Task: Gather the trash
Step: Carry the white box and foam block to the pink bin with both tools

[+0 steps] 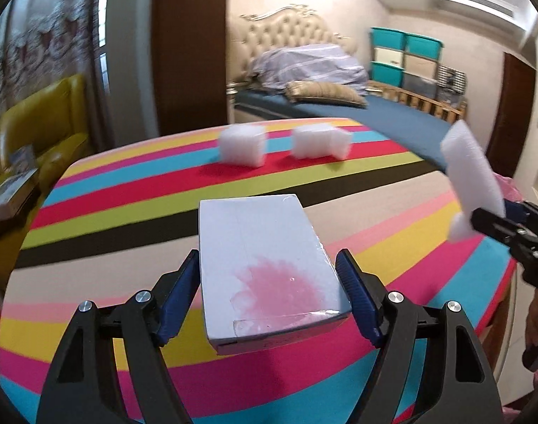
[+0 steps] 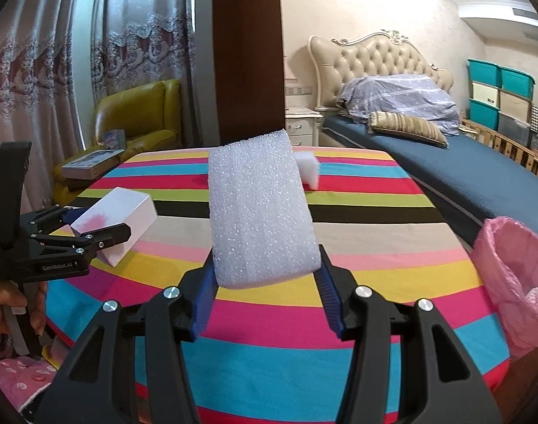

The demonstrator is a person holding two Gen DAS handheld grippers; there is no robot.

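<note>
Both grippers loaded over the striped table

My left gripper (image 1: 269,293) clamped a white box (image 1: 265,268) stained pink, raised above the striped table (image 1: 127,190); my right gripper (image 2: 265,282) pinched one white foam slab (image 2: 258,212). Two foam blocks (image 1: 243,145) stayed on the table, near a pink-lined bin (image 2: 516,282).

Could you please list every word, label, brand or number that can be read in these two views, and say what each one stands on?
"GenRobot.AI": white print on the black body of the left tongs, seen from the right wrist view.
The flat box by the yellow armchair has print on its cover, too blurred to read.
The white box in the left tongs shows only a pink stain, no words.
The foam block and pink bin bag carry no text.
</note>
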